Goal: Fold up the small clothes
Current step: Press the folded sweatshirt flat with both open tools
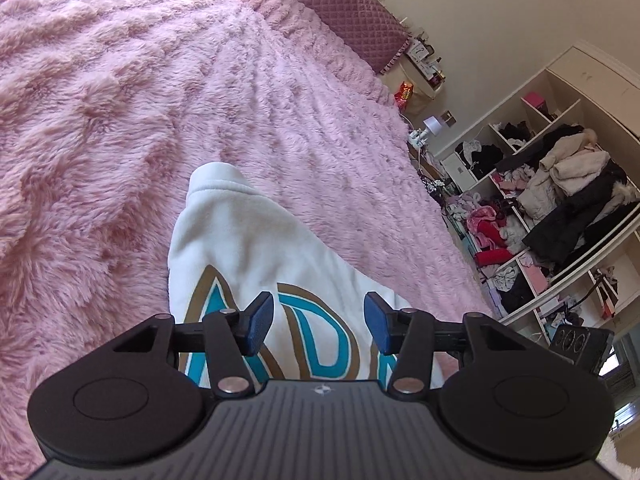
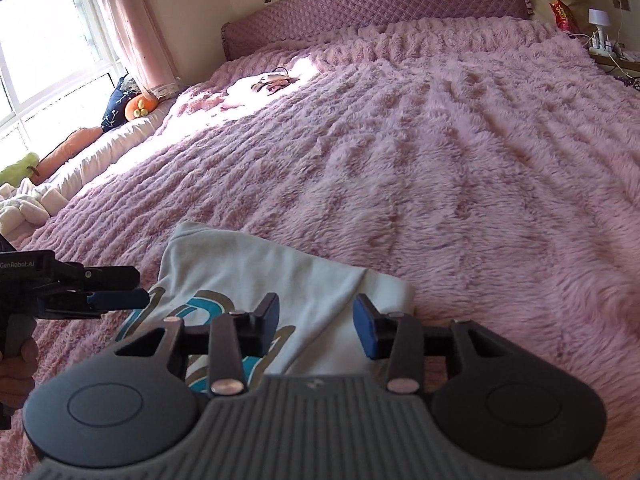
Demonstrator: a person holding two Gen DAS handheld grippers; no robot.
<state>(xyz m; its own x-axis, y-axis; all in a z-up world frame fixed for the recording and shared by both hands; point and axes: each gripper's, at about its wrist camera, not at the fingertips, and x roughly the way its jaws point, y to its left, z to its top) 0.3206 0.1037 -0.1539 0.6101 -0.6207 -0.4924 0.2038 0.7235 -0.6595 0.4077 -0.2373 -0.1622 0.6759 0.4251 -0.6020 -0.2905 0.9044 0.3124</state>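
Black two-finger left gripper with blue ribbed pads (image 1: 319,322): bottom centre of the left wrist view, jaws parted at a middling gap, nothing between the pads; seen again at left edge of the right wrist view, gripped by a hand (image 2: 16,364). Black two-finger right gripper with blue pads (image 2: 316,326): bottom centre of its view, jaws likewise parted and empty. White folded fleece garment with teal-and-tan lettering (image 1: 248,248): lower centre, lying flat on the bed beneath both grippers. Pink shaggy plush bedspread (image 2: 440,168): fills mid-frame. Mauve quilted headboard (image 2: 380,8): upper centre. Open white shelving crammed with clothes (image 1: 560,200): right side. Window with pink curtain (image 2: 48,40): upper left.
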